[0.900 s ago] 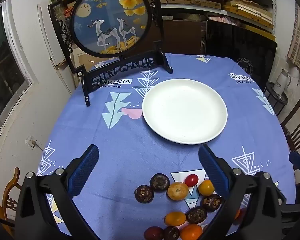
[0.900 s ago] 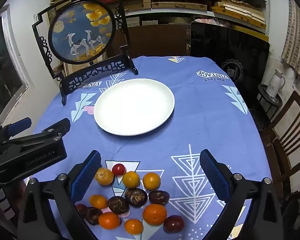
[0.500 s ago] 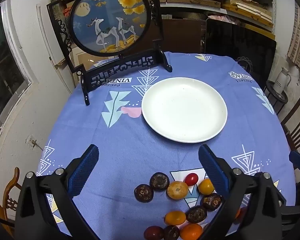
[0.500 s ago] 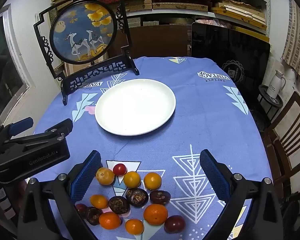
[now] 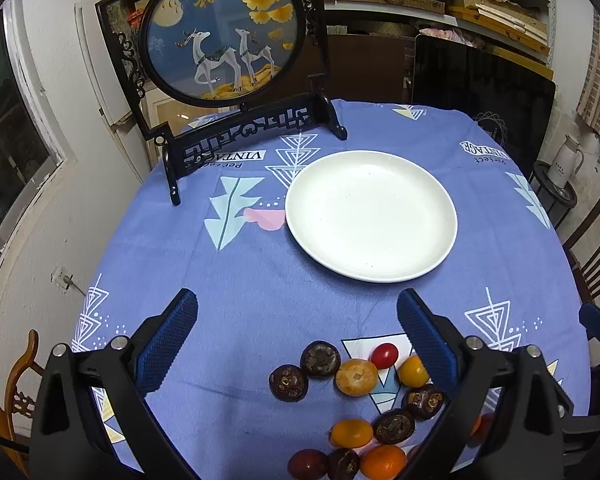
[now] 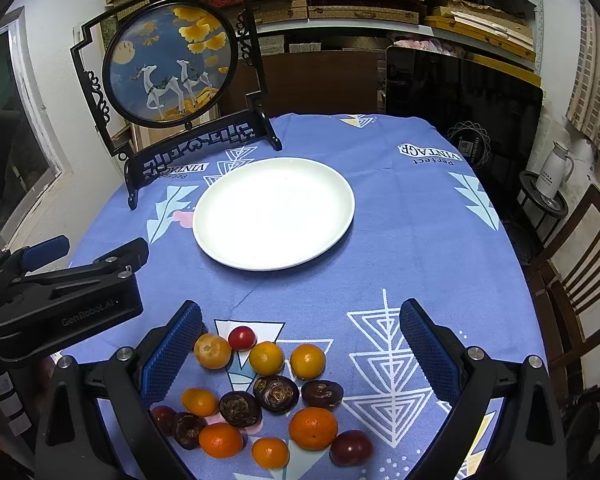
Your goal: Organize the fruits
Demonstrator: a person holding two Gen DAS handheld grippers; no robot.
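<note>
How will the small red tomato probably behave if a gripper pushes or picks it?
The red tomato looks round and glossy, so it may roll away and slip between pads. It touches an orange fruit, so pushing probably moves both. Its thin-looking skin suggests gentle squeezing.

Plate (image 6: 274, 213) mid-table – fruits (image 6: 260, 392) before it, screen (image 6: 172, 64) behind-left.

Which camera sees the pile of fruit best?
The right wrist view: the whole pile of fruit lies in the open between its spread fingers. In the left wrist view the fruit is partly hidden behind a gripper finger and cut off at the bottom edge.
</note>
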